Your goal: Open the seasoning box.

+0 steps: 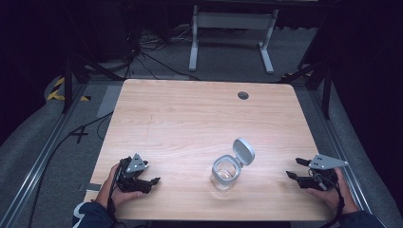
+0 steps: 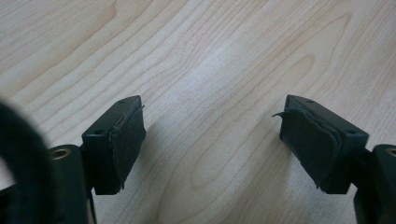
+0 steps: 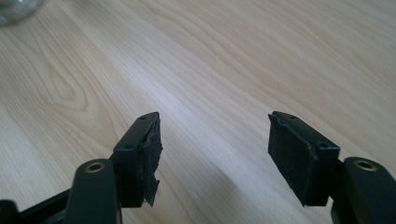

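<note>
A clear glass jar stands near the front middle of the wooden table, its grey hinged lid flipped up and open. A sliver of the jar shows at the top left of the right gripper view. My left gripper rests at the front left, well left of the jar, held in a hand. Its jaws stand wide apart over bare wood. My right gripper sits at the front right, right of the jar, also open with nothing between its pads.
A small round grommet hole marks the table's far side. Beyond the far edge stands a white metal frame on the grey floor, with cables to the left. Dark tripod legs flank the table.
</note>
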